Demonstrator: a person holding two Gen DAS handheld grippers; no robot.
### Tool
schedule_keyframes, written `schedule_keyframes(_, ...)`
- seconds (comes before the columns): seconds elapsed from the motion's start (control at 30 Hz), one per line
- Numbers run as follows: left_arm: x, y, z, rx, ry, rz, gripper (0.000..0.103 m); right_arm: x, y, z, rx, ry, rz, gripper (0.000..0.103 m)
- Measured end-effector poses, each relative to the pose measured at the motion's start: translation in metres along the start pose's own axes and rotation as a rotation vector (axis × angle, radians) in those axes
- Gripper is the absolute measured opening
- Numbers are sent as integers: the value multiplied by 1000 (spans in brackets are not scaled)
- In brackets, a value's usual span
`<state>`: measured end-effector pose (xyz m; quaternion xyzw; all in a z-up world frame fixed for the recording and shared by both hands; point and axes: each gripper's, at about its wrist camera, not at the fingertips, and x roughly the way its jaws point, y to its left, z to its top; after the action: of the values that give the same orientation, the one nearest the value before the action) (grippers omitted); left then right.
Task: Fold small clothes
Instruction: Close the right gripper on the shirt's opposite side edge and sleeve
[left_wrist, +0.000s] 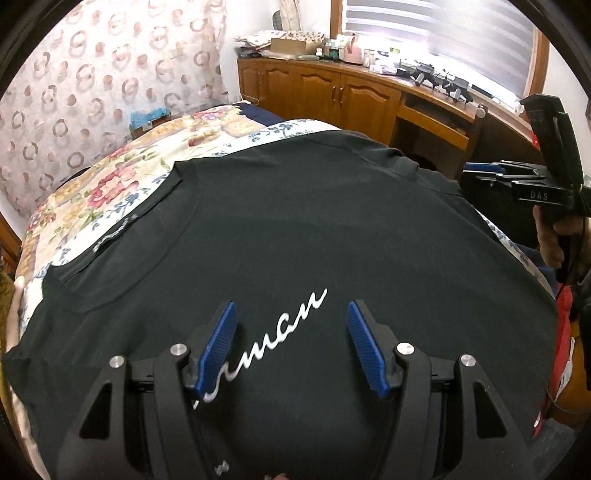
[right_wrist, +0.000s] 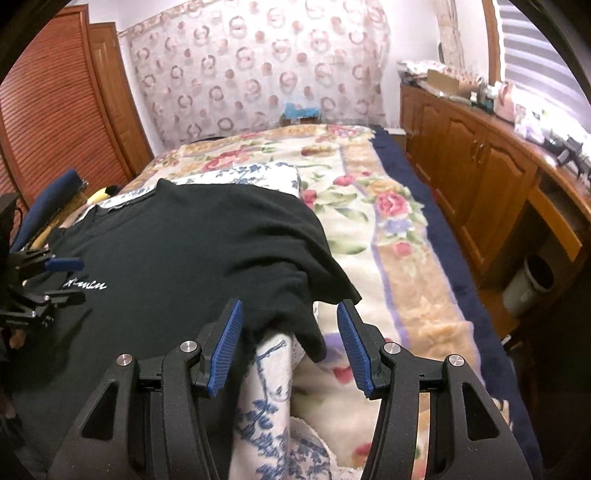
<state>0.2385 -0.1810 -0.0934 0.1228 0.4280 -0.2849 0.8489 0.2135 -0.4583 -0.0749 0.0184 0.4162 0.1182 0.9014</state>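
Item: black T-shirt (left_wrist: 295, 221) with white script lettering (left_wrist: 280, 332), lying spread across a blue-and-white floral pillow (right_wrist: 266, 406) on the bed (right_wrist: 388, 229); one sleeve (left_wrist: 122, 236) is lying flat toward the far left in the left wrist view, and the other side of the shirt is draping off the pillow's edge in folds.

Left tool (left_wrist: 291, 343): hovering over the lettering, jaws standing at a middling gap, gripping nothing.

Right tool (right_wrist: 290, 339): hanging over the drooping shirt edge (right_wrist: 310, 332), jaws standing at a middling gap with cloth showing between them; the pads are not pressing on it, so it is holding nothing.

Risks, as judged:
- The draped edge is bunching; a pinch there could be taking several layers at once, giving a crooked fold.
- The pillow is sitting soft and raised, so a pull on one side could be dragging the whole shirt off it, or catching the pillowcase along with the cloth.
- The two tools are working close together over one garment and could be colliding.

Containers: a pale waste bin (right_wrist: 532, 284) is standing under the wooden worktop (right_wrist: 517, 155); its contents cannot be told. A cardboard box (left_wrist: 291, 45) is sitting on the worktop among small bottles; contents not visible.
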Motion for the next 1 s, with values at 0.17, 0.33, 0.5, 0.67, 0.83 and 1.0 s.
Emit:
schedule_keyframes(0.17,13,3,1,-2,24,-1,62,17,-8,2,19,49,65,54)
schedule_keyframes(0.33,13,2,-3,12,-11,-2,63,23,-12,5,38,73,105,54)
schedule_keyframes(0.5,14,0,-5,26,-25,-11,75,30,-14,2,53,99,128,54)
schedule_keyframes(0.67,18,-6,-2,52,-12,-25,86,32,-14,4,58,109,132,50)
schedule_keyframes(0.83,18,-5,-2,50,-13,-28,87,32,-10,8,56,124,139,34)
schedule_keyframes(1.0,18,-4,-2,51,-14,-24,87,29,1,11,24,137,71,19)
